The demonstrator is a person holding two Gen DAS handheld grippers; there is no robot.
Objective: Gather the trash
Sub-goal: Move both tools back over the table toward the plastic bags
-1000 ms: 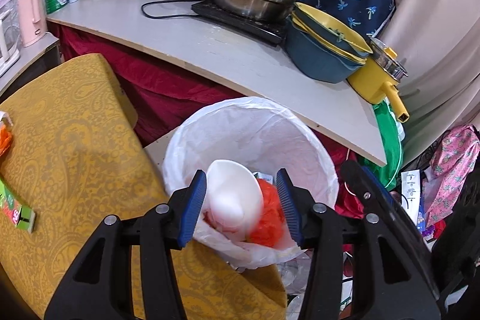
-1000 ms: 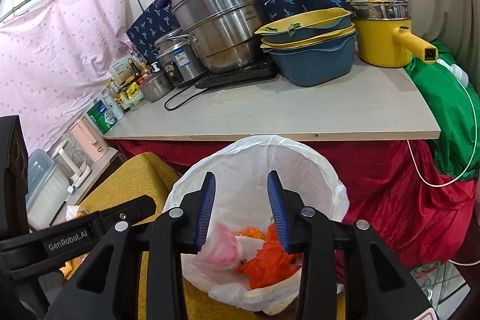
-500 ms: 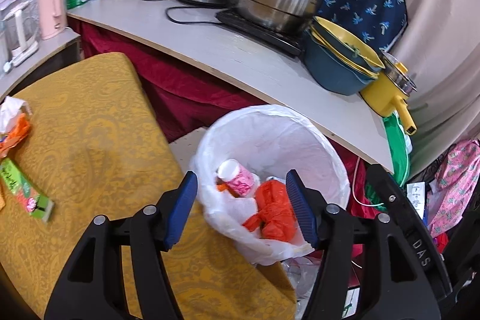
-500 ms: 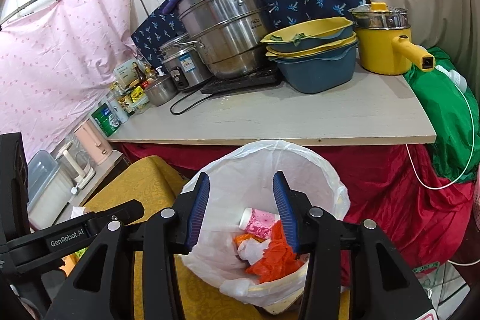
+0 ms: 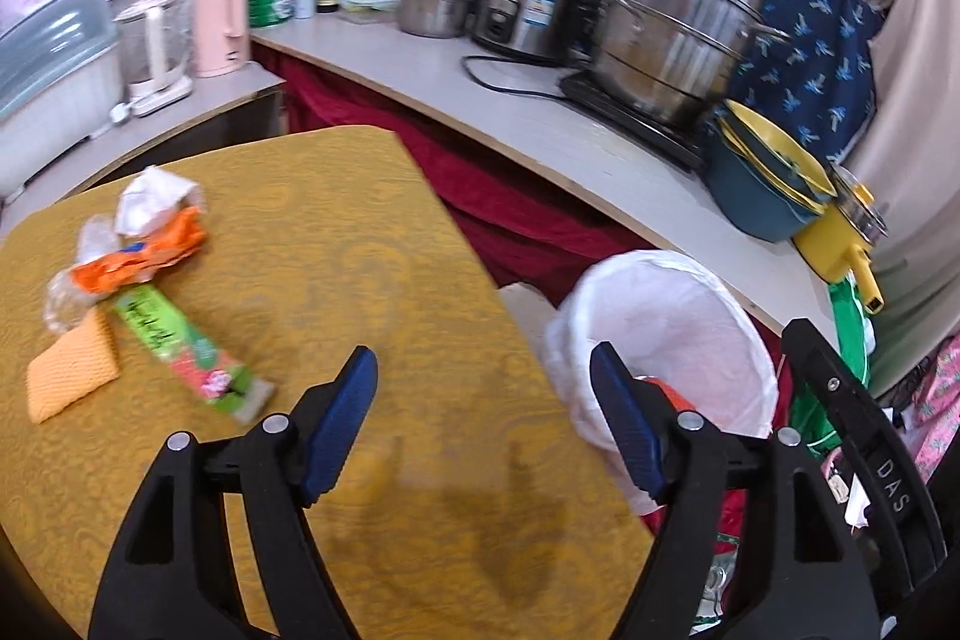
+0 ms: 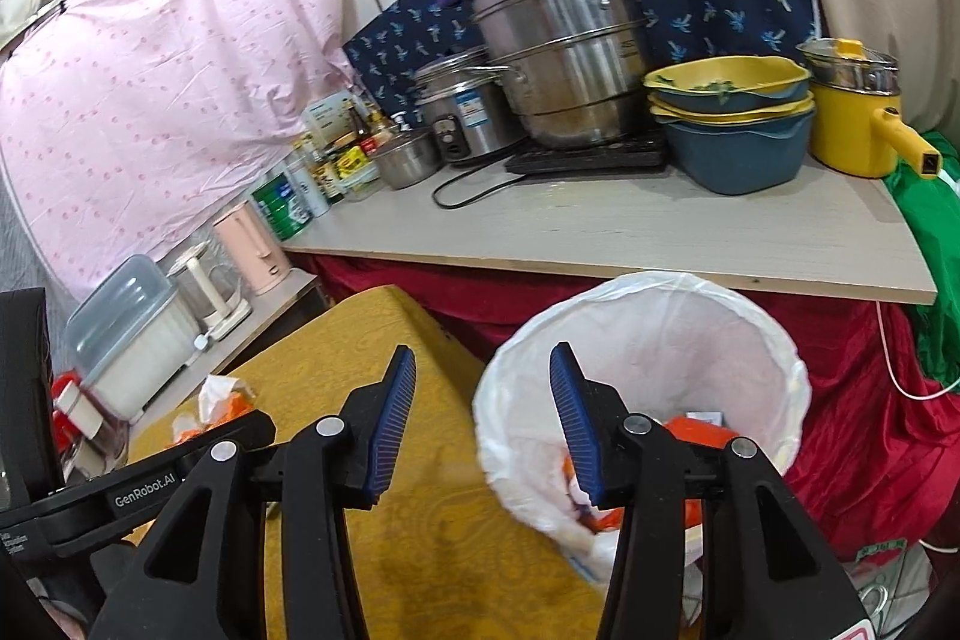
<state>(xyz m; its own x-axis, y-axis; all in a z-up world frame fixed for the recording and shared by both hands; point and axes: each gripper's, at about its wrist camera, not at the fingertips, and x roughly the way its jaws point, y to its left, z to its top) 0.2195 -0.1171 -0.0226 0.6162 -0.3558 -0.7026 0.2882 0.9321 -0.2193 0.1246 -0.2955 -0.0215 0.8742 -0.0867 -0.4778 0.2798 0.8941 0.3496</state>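
Note:
The white-lined trash bin (image 5: 690, 304) stands off the table's right edge, with an orange wrapper (image 5: 672, 394) inside. My left gripper (image 5: 483, 364) hangs over the yellow table (image 5: 336, 244) beside the bin, jaws opening, nothing between them. On the table's left lie a white tissue (image 5: 150, 196), an orange wrapper (image 5: 144, 256), a green-and-pink wrapper (image 5: 186, 352), an orange sponge cloth (image 5: 72, 370) and clear plastic (image 5: 66, 292). My right gripper (image 6: 483, 358) is open and empty between table (image 6: 336, 340) and trash bin (image 6: 648, 310).
Behind the bin runs a grey counter (image 5: 540, 130) with a steamer pot (image 5: 678, 40), rice cooker (image 5: 522, 10), stacked bowls (image 5: 762, 184) and yellow pot (image 5: 840, 238). A pink kettle (image 5: 219, 22) and plastic box (image 5: 54, 70) stand far left. Red cloth hangs under the counter.
The left gripper let a cup drop into the bin, then opened wider. Both grippers swung left from over the bin toward the table, so the trash pile came into view.

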